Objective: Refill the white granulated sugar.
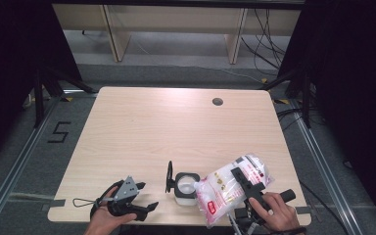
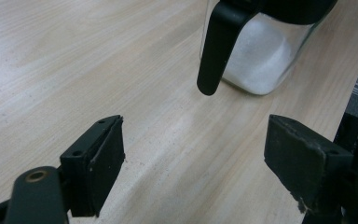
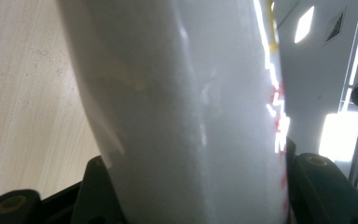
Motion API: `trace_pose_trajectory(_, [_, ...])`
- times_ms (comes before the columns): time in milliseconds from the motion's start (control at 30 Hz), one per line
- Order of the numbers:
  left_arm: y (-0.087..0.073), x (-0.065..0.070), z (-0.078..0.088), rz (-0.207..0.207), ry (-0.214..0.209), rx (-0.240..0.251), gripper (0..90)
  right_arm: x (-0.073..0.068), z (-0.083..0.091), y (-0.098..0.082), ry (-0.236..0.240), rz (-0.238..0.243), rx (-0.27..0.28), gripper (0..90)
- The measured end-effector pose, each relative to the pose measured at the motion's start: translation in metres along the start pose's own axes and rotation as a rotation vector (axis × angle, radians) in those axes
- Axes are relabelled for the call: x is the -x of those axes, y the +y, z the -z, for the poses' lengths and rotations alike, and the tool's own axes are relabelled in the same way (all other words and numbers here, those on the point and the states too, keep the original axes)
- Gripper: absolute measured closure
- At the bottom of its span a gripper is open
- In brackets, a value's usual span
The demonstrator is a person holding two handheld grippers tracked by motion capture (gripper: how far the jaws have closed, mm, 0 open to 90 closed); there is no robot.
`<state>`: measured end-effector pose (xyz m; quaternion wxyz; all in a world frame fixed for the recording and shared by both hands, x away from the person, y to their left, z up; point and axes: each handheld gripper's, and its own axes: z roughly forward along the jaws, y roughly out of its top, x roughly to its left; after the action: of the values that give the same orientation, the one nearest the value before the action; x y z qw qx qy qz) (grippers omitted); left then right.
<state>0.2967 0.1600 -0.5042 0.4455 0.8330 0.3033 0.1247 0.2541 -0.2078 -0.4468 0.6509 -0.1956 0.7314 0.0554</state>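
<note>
A clear plastic bag of white grains (image 1: 223, 188) with red print hangs tilted over the table's front right, its lower corner at the mouth of a square glass jar (image 1: 186, 187). My right gripper (image 1: 240, 177) is shut on the bag; in the right gripper view the bag (image 3: 186, 102) sits pinched between both jaws. The jar (image 2: 258, 56) holds white grains, and its black lid (image 1: 169, 177) hangs open on the left side. My left gripper (image 1: 146, 197) rests low left of the jar, open, and in its own view (image 2: 196, 140) nothing lies between the jaws.
The wooden table (image 1: 142, 127) has a round cable hole (image 1: 218, 101) at the back right. A thin wire loop (image 1: 81, 201) lies at the front left edge. Dark stands and floor cables surround the table.
</note>
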Motion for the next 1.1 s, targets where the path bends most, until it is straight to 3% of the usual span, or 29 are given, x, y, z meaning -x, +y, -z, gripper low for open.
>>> trace_pose_trajectory(33, [0.0, -0.0003, -0.0006, -0.007, 0.002, 0.004, 19.4, -0.0015, 0.0014, 0.0, 0.007, -0.02, -0.016, 49.4])
trace_pose_trajectory(67, [-0.0007, 0.0005, -0.0011, 0.007, 0.005, 0.002, 19.4, 0.0012, 0.0, -0.0001, -0.001, 0.008, 0.002, 49.4])
trace_pose_trajectory(200, [-0.0008, 0.0013, -0.001, 0.014, 0.003, 0.009, 19.4, 0.0024, -0.0002, 0.0004, -0.012, 0.023, 0.01, 49.4])
trace_pose_trajectory(367, [-0.0011, 0.0014, -0.0007, 0.017, -0.002, 0.002, 19.4, 0.0, -0.0008, -0.0003, -0.001, 0.01, 0.0, 49.5])
trace_pose_trajectory(400, [-0.0005, -0.0006, 0.0, -0.007, 0.008, -0.009, 19.4, 0.0003, -0.0005, -0.0006, -0.001, 0.016, -0.002, 49.5])
trace_pose_trajectory(467, [-0.0006, 0.0009, -0.0011, 0.016, 0.001, 0.001, 19.4, 0.0003, -0.0001, -0.0007, 0.002, 0.013, -0.004, 49.4])
trace_pose_trajectory(567, [-0.0012, 0.0011, -0.0006, 0.012, 0.001, -0.002, 19.4, 0.0022, 0.0004, -0.0001, 0.005, 0.022, -0.007, 49.5])
trace_pose_trajectory(600, [-0.0006, -0.0005, 0.0, -0.007, 0.009, -0.009, 19.4, 0.0022, 0.0004, -0.0001, 0.005, 0.022, -0.007, 49.5])
trace_pose_trajectory(633, [-0.0008, 0.0007, -0.0011, 0.012, 0.003, 0.0, 19.4, 0.0013, 0.0007, 0.0002, 0.0, 0.018, -0.007, 49.5])
trace_pose_trajectory(733, [-0.0014, 0.0009, -0.0007, 0.012, 0.002, -0.006, 19.4, 0.0011, 0.0, 0.0004, -0.007, 0.017, -0.004, 49.5])
trace_pose_trajectory(800, [-0.0001, -0.001, 0.0001, -0.016, 0.005, -0.001, 19.4, 0.0015, 0.0, 0.0004, -0.009, 0.023, 0.001, 49.5])
trace_pose_trajectory(833, [-0.0007, 0.0008, -0.0009, 0.012, 0.003, 0.015, 19.4, 0.0024, -0.0001, 0.0004, -0.02, 0.038, 0.01, 49.5])
trace_pose_trajectory(867, [-0.001, 0.0004, -0.0007, 0.012, 0.005, 0.006, 19.4, 0.0035, 0.0003, 0.0005, -0.004, 0.038, 0.002, 49.5])
trace_pose_trajectory(1100, [-0.0009, 0.0006, -0.0008, 0.011, 0.002, -0.005, 19.4, 0.004, -0.0001, 0.0004, -0.019, 0.043, 0.008, 49.5])
